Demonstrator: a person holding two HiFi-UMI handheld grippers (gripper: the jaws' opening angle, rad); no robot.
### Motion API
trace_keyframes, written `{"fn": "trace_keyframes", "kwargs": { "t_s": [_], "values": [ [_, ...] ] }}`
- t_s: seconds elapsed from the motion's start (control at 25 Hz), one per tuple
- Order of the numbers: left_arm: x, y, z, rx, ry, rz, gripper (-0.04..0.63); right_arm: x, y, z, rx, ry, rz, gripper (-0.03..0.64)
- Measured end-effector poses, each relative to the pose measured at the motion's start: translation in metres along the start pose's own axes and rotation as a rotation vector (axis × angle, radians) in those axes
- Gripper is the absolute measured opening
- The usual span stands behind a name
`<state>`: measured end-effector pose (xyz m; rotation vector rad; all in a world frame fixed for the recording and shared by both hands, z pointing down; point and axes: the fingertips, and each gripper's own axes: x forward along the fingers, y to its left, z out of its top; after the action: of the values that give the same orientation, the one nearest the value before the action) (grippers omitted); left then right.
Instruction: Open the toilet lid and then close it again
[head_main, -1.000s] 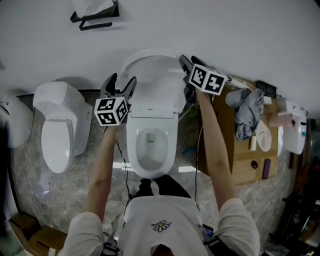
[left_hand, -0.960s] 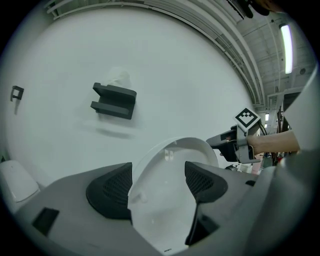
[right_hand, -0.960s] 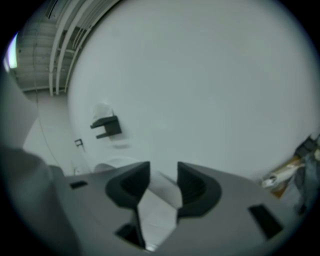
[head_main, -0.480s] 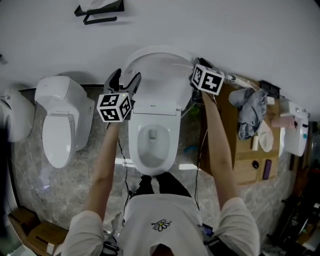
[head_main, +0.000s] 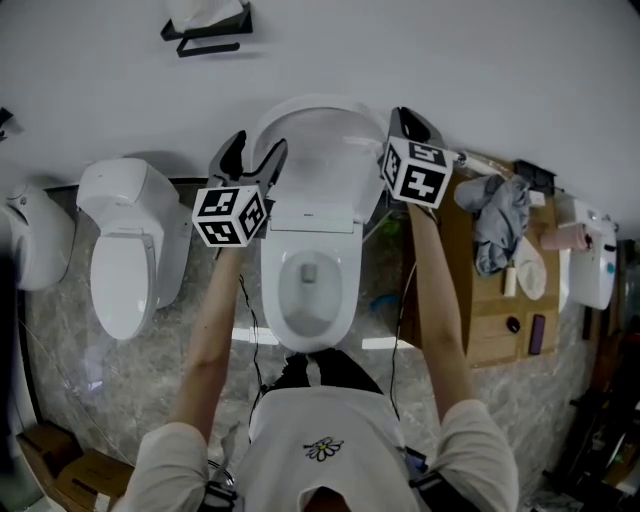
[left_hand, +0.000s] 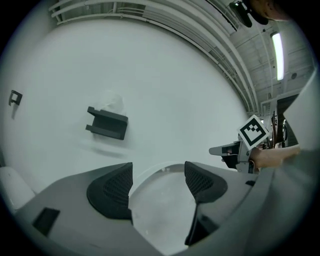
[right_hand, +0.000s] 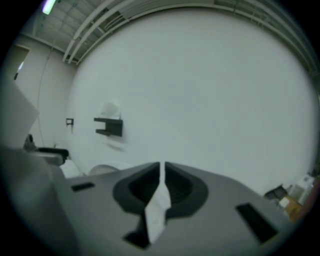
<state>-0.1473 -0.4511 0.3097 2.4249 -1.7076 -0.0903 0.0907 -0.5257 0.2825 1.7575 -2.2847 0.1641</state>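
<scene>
Both edges of lid (head_main: 320, 150) met — R tool (right_hand: 162, 169) just closed on one, L tool (left_hand: 157, 172) open at other.

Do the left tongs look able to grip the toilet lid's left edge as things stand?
Probably yes. The left tongs stand open at the raised toilet lid, its rim showing between the jaws with nothing in front. The right tongs have just closed on its other edge.
</scene>
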Motion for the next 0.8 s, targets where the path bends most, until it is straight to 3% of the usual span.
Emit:
{"fn": "trace_keyframes", "kwargs": {
  "t_s": [0.16,0.36,0.52,0.8],
  "values": [
    [-0.026,-0.023,0.031,0.032,-0.06,-0.017,0.317,-0.051,0.02,0.03,-0.03,-0.111,0.035,0.043],
    [-0.079,-0.057,0.048,0.082,-0.079,0.047,0.186,-0.121,0.045,0.04,-0.038,-0.203,0.058,0.043],
    [-0.129,-0.081,0.059,0.156,-0.106,0.093,0.031,-0.175,0.061,0.035,-0.046,-0.234,0.045,0.043],
    [-0.187,-0.105,0.064,0.149,-0.141,0.177,0.026,-0.249,0.079,0.02,-0.062,-0.272,0.069,0.043]
  ]
}}
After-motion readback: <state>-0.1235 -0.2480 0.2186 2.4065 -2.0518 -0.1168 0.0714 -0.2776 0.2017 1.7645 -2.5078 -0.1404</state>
